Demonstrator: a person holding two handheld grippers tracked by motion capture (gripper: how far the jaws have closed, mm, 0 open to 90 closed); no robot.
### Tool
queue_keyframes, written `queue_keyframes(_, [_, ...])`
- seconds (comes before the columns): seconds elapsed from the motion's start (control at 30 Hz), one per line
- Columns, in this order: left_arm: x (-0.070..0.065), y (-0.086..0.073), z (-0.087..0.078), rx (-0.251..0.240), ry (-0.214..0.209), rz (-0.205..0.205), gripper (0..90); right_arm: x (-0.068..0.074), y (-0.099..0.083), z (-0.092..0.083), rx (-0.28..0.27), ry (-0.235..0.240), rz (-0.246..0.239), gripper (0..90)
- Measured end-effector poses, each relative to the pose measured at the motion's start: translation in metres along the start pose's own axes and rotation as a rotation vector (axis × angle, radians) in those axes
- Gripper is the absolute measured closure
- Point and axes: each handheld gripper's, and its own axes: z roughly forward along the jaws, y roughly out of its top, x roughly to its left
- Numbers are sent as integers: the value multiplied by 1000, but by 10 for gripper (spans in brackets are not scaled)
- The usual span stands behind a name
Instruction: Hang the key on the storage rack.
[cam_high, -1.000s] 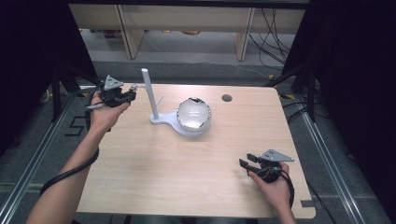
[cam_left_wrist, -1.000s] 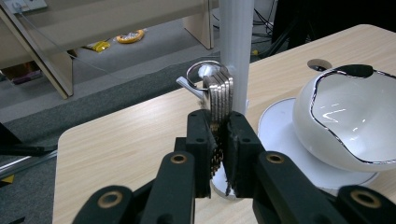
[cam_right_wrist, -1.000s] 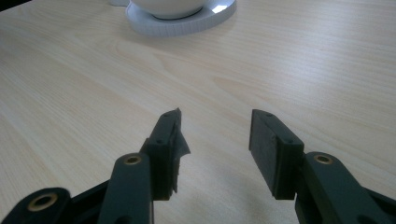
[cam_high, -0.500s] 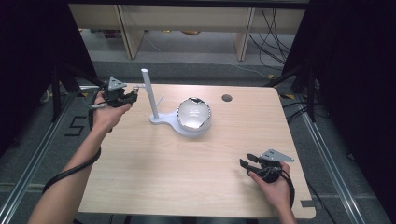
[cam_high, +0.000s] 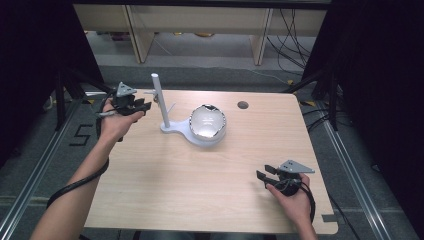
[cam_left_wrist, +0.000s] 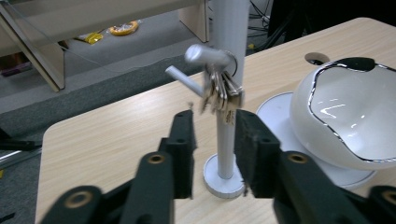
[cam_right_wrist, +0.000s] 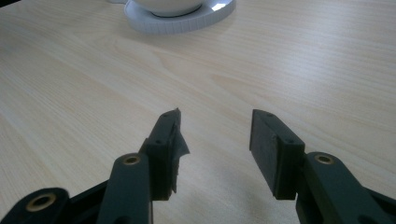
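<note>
A white stand with a tall post rises from the back left of the table. A bunch of keys hangs on a peg of the post. The stand's base carries a glossy white cracked-egg bowl. My left gripper is open, held just left of the post, with the keys a little beyond its tips. My right gripper is open above bare wood at the front right, nothing between its jaws.
A round cable hole sits in the tabletop at the back, right of the bowl. Behind the table stand wooden shelves with cables on the floor. Metal rails run along both sides of the table.
My left gripper has moved right, closer to the post and the keys. The right gripper has stayed in place.
</note>
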Motion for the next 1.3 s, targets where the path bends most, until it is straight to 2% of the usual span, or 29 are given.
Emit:
queue_keyframes(0.13, [-1,-5,-5,-30,-4,-12,531,0,-1,0,-3,4,12,541])
queue_keyframes(0.23, [-2,-11,-13,-56,7,-13,469,0,-1,1,-12,19,31,538])
queue_keyframes(0.27, [-2,-11,-13,-56,7,-13,455,0,-1,1,-12,19,31,538])
queue_keyframes(0.3, [-3,-14,-18,-68,5,-13,443,-1,0,-1,-12,-7,7,537])
queue_keyframes(0.37, [-3,-18,-24,-79,7,-16,420,0,0,-1,-1,1,25,535])
queue_keyframes(0.47, [-4,-21,-29,-93,7,-24,389,0,-1,0,-12,13,25,533])
queue_keyframes(0.53, [-5,-25,-35,-107,5,-30,381,0,-1,0,-11,11,25,532])
queue_keyframes(0.57, [-6,-27,-38,-113,4,-34,381,3,0,-1,6,-5,49,530])
queue_keyframes(0.6, [-7,-31,-43,-123,5,-41,376,0,0,-1,-6,-15,-7,529])
queue_keyframes(0.7, [-8,-36,-50,-131,7,-46,374,0,0,-1,-8,-17,-9,528])
queue_keyframes(0.73, [-8,-36,-50,-131,7,-46,374,0,0,-1,-12,-17,-8,527])
queue_keyframes(0.77, [-10,-40,-54,-133,5,-42,374,1,0,0,-11,7,21,527])
queue_keyframes(0.93, [-14,-49,-58,-125,-6,-29,374,0,0,-1,-12,-16,0,527])
queue_keyframes(0.97, [-17,-53,-59,-127,-10,-31,374,2,0,-2,-1,-9,39,526])
queue_keyframes(1.0, [-18,-55,-60,-129,-12,-33,374,3,0,-2,3,-8,50,526])
queue_keyframes(1.17, [-22,-66,-66,-139,-15,-38,374,1,0,-3,-11,-14,30,526])
queue_keyframes(1.2, [-22,-66,-66,-139,-15,-38,374,2,0,-2,-14,2,52,526])
queue_keyframes(1.23, [-23,-69,-68,-140,-14,-42,374,1,0,-3,-9,-15,31,527])
queue_keyframes(1.3, [-24,-73,-71,-145,-15,-47,374,1,0,-3,-10,-15,30,527])
